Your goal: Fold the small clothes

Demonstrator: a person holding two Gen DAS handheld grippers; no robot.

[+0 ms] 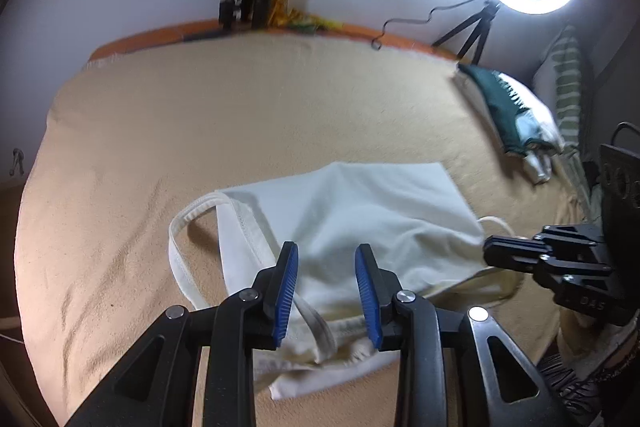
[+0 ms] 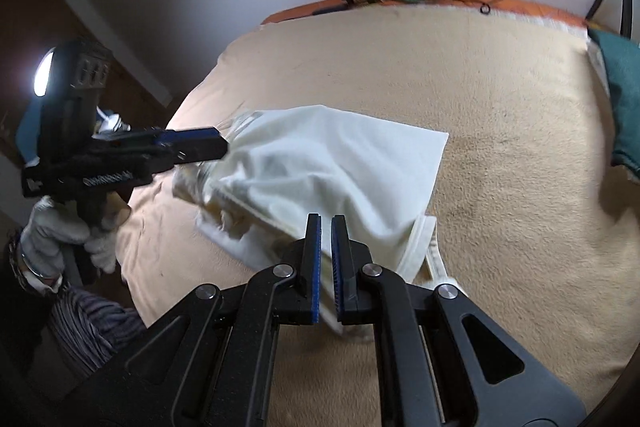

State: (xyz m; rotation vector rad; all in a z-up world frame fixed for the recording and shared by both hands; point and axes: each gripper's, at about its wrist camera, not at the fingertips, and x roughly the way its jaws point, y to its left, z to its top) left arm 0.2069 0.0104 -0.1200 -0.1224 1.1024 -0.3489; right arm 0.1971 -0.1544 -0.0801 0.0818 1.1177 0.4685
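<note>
Centre-bottom of left wrist view: my left gripper spread open over white garment, empty, likely lining up on strap. White garment lies mid-frame on tan blanket. Right gripper, bottom centre of its view, pinches garment edge, presumably anchoring cloth for fold.

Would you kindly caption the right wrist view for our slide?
Right tongs pinch the white garment at its near edge, while left tongs reach its far side, on the tan blanket.
</note>
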